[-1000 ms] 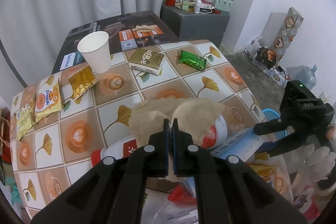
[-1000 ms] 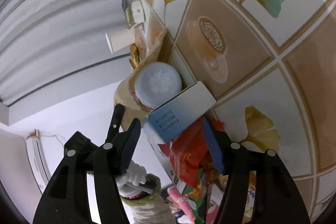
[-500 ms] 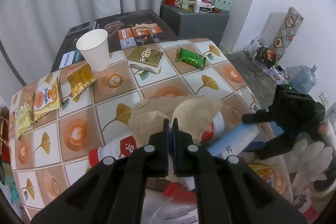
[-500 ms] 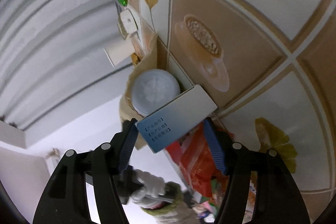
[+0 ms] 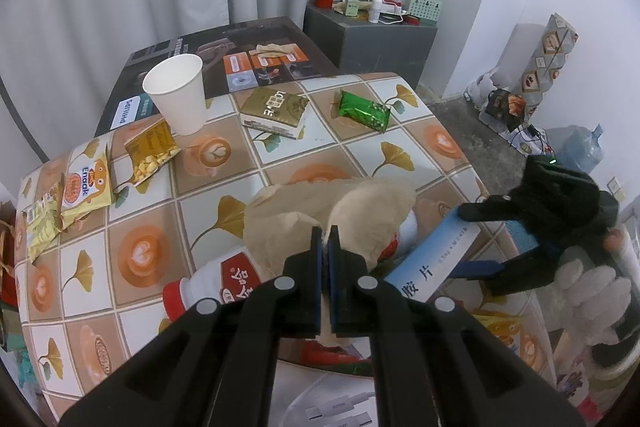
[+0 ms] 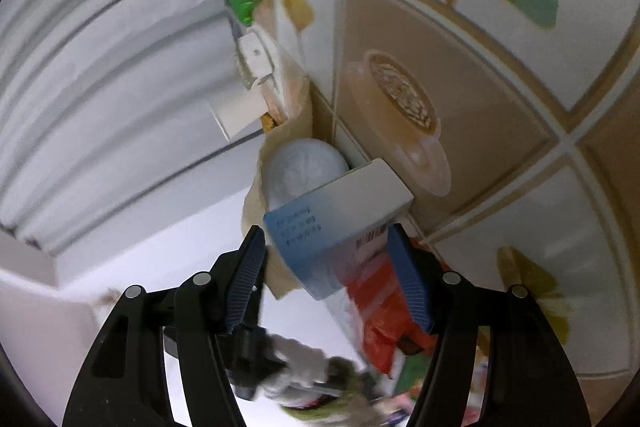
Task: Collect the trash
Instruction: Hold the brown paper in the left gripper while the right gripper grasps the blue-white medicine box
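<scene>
Left wrist view: left gripper (image 5: 325, 241) pinches the paper bag (image 5: 368, 211); right gripper (image 5: 468, 243) straddles the blue box (image 5: 432, 263), bottle (image 5: 224, 279) beside.

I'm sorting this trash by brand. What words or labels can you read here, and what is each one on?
"Enaak": yellow snack packet.
"PHILIPS": dark box behind the table.
"胺片": blue-and-white carton; its small print is unreadable.
Gold box and bottle label: characters too distorted to read.
</scene>
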Demonstrator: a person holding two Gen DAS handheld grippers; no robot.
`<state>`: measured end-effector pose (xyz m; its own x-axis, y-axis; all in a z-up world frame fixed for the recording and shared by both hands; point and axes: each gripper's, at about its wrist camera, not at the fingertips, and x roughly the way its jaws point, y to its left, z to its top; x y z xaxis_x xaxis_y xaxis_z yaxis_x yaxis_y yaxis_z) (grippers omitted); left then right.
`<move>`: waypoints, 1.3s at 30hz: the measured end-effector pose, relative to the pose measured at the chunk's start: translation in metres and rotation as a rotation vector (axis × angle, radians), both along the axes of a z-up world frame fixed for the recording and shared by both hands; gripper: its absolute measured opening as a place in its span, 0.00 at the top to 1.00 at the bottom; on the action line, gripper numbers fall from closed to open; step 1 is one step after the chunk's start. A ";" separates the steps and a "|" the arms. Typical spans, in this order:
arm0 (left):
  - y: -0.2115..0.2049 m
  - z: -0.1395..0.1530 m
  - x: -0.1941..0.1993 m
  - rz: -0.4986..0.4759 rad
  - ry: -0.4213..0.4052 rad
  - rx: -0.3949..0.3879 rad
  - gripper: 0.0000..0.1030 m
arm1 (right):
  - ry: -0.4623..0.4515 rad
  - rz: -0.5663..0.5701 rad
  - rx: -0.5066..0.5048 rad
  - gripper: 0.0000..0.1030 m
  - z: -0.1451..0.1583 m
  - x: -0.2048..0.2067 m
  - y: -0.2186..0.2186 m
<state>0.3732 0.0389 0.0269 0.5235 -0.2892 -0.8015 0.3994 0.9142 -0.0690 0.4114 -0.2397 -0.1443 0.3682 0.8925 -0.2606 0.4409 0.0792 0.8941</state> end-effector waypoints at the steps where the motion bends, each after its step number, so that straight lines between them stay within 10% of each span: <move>1: 0.000 0.000 0.000 0.004 0.001 -0.001 0.98 | -0.030 0.011 -0.039 0.40 0.006 -0.005 -0.007; 13: 0.006 -0.001 0.002 0.031 0.010 -0.035 0.98 | -0.361 0.109 -0.450 0.33 0.062 -0.005 -0.024; 39: 0.031 -0.004 0.006 0.084 0.045 -0.122 0.98 | -0.226 0.224 -0.513 0.42 0.052 -0.014 0.005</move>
